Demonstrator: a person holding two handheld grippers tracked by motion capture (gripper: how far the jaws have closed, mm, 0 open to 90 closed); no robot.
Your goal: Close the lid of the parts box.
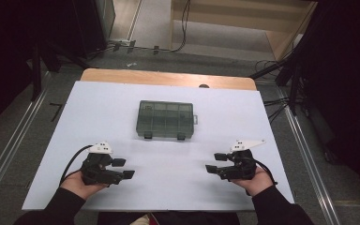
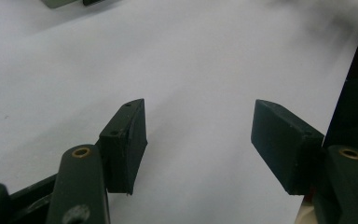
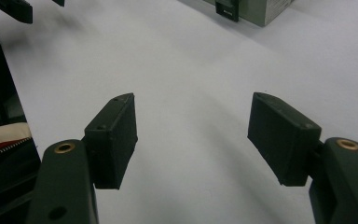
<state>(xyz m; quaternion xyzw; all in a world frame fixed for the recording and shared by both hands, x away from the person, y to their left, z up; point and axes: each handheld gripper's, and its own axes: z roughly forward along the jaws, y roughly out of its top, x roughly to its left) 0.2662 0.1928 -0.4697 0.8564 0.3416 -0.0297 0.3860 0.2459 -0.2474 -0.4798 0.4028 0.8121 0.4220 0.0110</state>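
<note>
Both grippers wait spread and empty, left gripper (image 1: 125, 168) at seven o'clock, right gripper (image 1: 214, 163) at five. The closed organizer box (image 1: 165, 120) lies mid-table; reaching its latches likely comes next.

Grey floor (image 1: 14, 126), wooden cabinet (image 1: 243, 18)

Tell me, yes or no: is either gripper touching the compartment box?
No: in the high view the left gripper and right gripper sit apart from the compartment box, with bare table between.
</note>
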